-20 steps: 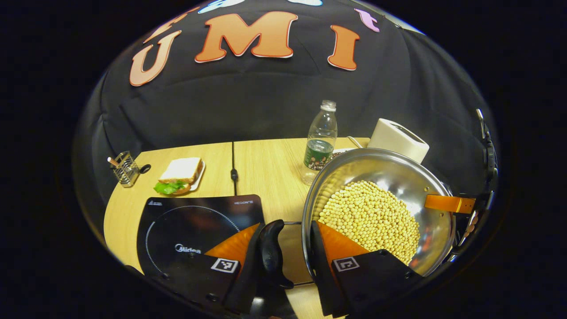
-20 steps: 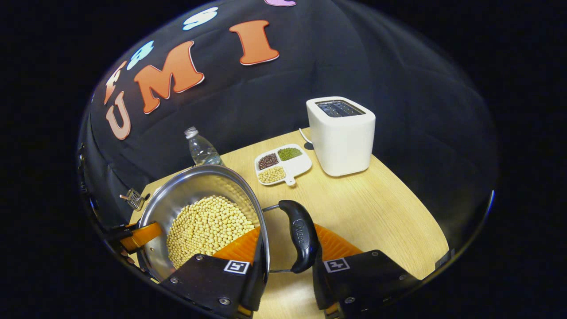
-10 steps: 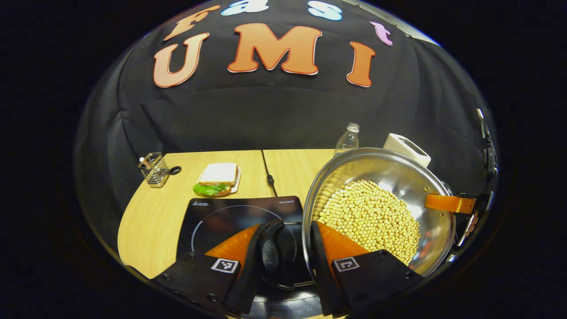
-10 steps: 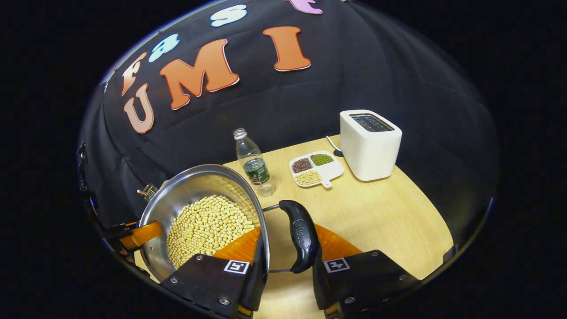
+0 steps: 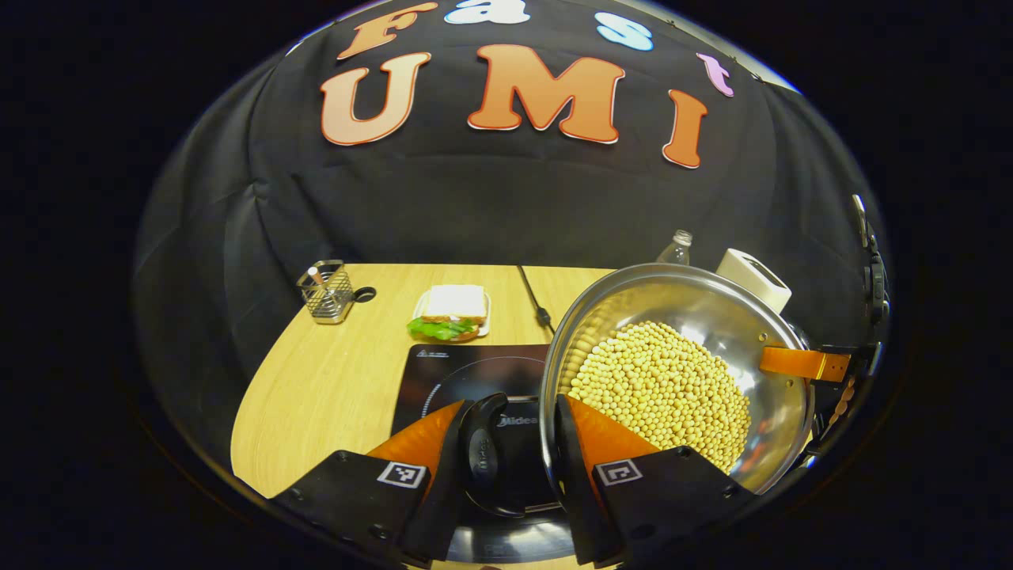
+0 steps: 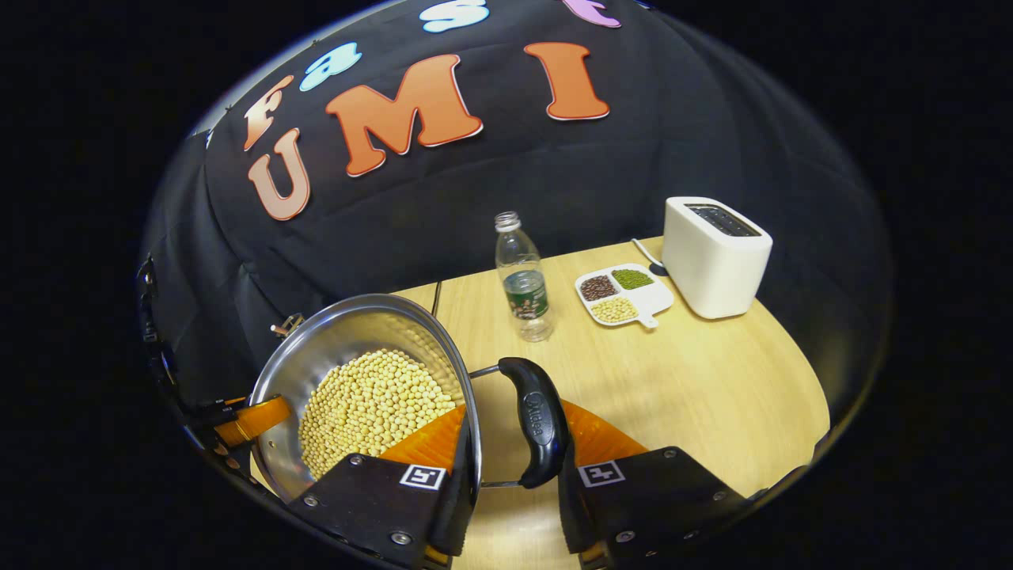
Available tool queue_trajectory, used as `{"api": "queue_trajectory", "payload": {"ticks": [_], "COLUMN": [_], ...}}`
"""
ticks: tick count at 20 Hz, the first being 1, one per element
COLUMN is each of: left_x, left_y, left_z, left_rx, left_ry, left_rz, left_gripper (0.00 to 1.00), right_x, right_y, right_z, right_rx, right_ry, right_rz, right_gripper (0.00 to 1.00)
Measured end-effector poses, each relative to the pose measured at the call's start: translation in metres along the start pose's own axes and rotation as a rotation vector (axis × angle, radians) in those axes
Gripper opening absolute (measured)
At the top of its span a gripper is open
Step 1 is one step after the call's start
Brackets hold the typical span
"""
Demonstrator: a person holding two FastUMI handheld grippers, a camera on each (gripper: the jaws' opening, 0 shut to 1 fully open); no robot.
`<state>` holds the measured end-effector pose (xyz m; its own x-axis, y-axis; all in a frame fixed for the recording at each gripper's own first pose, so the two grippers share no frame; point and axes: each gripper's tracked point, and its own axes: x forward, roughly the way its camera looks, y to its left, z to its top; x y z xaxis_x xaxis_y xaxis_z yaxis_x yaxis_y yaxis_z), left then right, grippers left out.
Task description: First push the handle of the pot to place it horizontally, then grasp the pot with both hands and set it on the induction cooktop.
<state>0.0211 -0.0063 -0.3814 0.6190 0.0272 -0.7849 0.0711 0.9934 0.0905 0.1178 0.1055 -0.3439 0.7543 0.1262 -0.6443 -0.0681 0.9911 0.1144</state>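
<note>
Risk: tilting the pot (image 5: 673, 372) spills beans (image 5: 661, 392) short of the induction cooktop (image 5: 467, 372). Left hand-held gripper (image 5: 514, 467) and right hand-held gripper (image 6: 510, 463) each pinching a side handle.

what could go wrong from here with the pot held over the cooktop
The pot is heaped with soybeans; any tilt may spill them. Each gripper pinches only a thin side handle, left gripper and right gripper, so a slip could drop it. It could land off-centre on the induction cooktop.
</note>
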Motion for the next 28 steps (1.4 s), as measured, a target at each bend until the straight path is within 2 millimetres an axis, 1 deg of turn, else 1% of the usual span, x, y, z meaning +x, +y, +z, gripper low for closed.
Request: {"api": "queue_trajectory", "payload": {"ticks": [3, 7, 9, 12, 15, 18, 19, 20, 21, 22, 25, 26, 27, 28], "left_x": [0.000, 0.008, 0.011, 0.016, 0.023, 0.032, 0.035, 0.037, 0.040, 0.042, 0.038, 0.037, 0.040, 0.038], "left_y": [0.028, 0.061, 0.077, 0.098, 0.115, 0.125, 0.129, 0.130, 0.126, 0.124, 0.126, 0.127, 0.129, 0.130], "left_z": [-0.007, -0.020, -0.022, -0.030, -0.041, -0.047, -0.051, -0.052, -0.048, -0.044, -0.049, -0.050, -0.047, -0.039], "left_rx": [-0.020, -0.046, -0.045, -0.053, -0.065, -0.063, -0.065, -0.067, -0.063, -0.055, -0.033, -0.040, -0.042, -0.046], "left_ry": [0.012, 0.040, 0.045, 0.060, 0.086, 0.106, 0.115, 0.127, 0.130, 0.127, 0.128, 0.141, 0.133, 0.112], "left_rz": [0.018, 0.040, 0.055, 0.074, 0.085, 0.094, 0.095, 0.095, 0.093, 0.093, 0.097, 0.107, 0.113, 0.131], "left_gripper": [0.67, 0.67, 0.60, 0.67, 0.67, 0.67, 0.67, 0.67, 0.67, 0.64, 0.64, 0.63, 0.67, 0.71], "right_x": [0.011, 0.031, 0.041, 0.053, 0.069, 0.084, 0.086, 0.087, 0.090, 0.090, 0.092, 0.091, 0.088, 0.083], "right_y": [0.019, 0.047, 0.059, 0.078, 0.093, 0.101, 0.102, 0.104, 0.105, 0.106, 0.103, 0.104, 0.104, 0.104], "right_z": [-0.009, -0.022, -0.030, -0.042, -0.052, -0.064, -0.068, -0.069, -0.069, -0.068, -0.070, -0.068, -0.067, -0.060], "right_rx": [-0.010, -0.023, -0.026, -0.033, -0.045, -0.043, -0.040, -0.040, -0.031, -0.027, -0.036, -0.045, -0.045, -0.044], "right_ry": [0.013, 0.049, 0.062, 0.089, 0.114, 0.145, 0.161, 0.171, 0.174, 0.174, 0.166, 0.159, 0.158, 0.140], "right_rz": [0.017, 0.033, 0.044, 0.064, 0.077, 0.082, 0.082, 0.082, 0.082, 0.085, 0.079, 0.084, 0.086, 0.089], "right_gripper": [0.47, 0.46, 0.47, 0.47, 0.47, 0.47, 0.47, 0.47, 0.47, 0.47, 0.50, 0.49, 0.55, 0.58]}}
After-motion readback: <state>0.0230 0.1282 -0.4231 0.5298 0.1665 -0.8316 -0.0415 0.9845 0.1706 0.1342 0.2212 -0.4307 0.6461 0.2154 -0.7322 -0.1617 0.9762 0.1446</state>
